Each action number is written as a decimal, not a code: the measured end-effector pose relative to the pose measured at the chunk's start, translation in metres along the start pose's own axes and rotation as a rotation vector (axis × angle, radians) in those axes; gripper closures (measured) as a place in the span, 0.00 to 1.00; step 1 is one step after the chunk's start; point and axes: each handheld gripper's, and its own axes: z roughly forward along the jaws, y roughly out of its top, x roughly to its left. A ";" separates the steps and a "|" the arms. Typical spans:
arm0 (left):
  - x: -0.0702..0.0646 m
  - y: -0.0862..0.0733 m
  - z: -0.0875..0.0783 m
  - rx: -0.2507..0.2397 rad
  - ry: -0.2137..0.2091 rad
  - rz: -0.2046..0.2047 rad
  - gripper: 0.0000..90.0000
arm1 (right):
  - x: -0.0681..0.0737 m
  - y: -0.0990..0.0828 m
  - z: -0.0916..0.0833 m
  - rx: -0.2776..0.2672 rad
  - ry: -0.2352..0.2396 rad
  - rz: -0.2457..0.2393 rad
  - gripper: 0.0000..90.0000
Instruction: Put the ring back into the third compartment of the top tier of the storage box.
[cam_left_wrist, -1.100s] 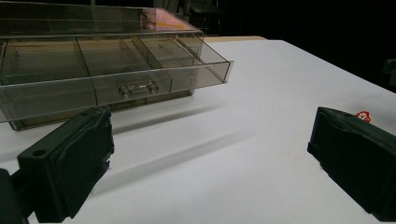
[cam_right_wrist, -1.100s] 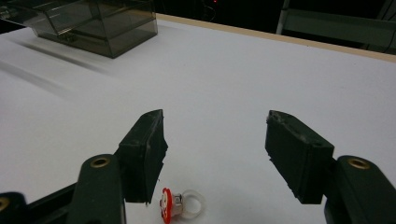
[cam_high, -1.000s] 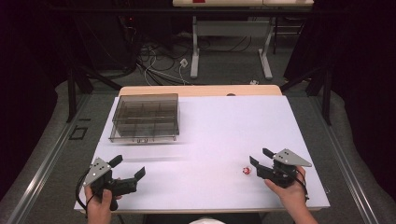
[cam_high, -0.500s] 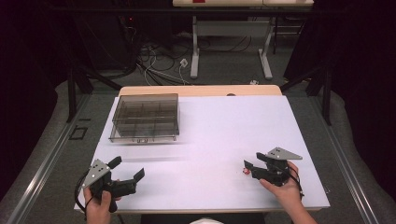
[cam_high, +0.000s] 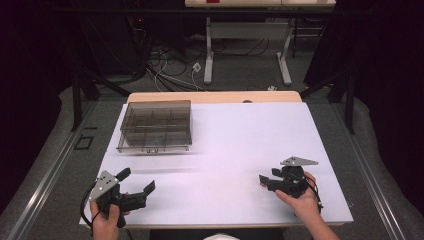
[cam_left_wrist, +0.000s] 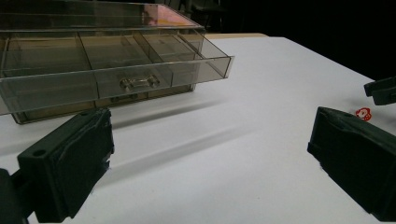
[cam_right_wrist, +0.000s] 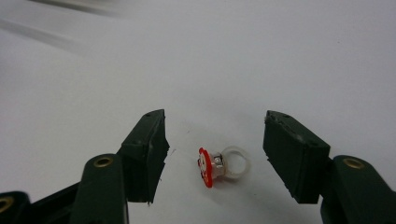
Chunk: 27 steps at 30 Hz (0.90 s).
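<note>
A small ring with a red-and-white charm (cam_right_wrist: 217, 165) lies on the white table sheet (cam_right_wrist: 233, 60), and it is seen as a red speck (cam_left_wrist: 363, 113) from the left gripper view. My right gripper (cam_right_wrist: 215, 135) is low at the table's front right (cam_high: 265, 181), with its jaws either side of the ring. The jaws have just been closing a little, and the pads stand clear of the ring. My left gripper (cam_high: 136, 180) rests at the front left, open with nothing between its jaws (cam_left_wrist: 210, 154).
A smoky clear compartment box (cam_high: 156, 125) stands at the back left of the sheet; its drawer front has a small handle (cam_left_wrist: 138, 83). Beyond the table's far edge (cam_high: 215, 96) are floor cables (cam_high: 165, 60) and desk legs (cam_high: 209, 50).
My right gripper has slid left over the sheet to the red ring and now straddles it. The left gripper and the box have not moved.
</note>
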 end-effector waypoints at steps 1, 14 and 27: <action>0.000 0.000 0.000 0.000 0.000 0.000 0.00 | 0.000 0.002 0.000 0.000 0.002 0.007 0.43; 0.000 -0.001 -0.001 -0.002 0.009 0.001 0.00 | 0.000 0.020 0.004 0.182 0.034 0.097 0.53; 0.000 -0.001 -0.001 0.006 0.007 0.004 0.00 | -0.004 0.023 0.017 0.280 0.037 0.097 0.62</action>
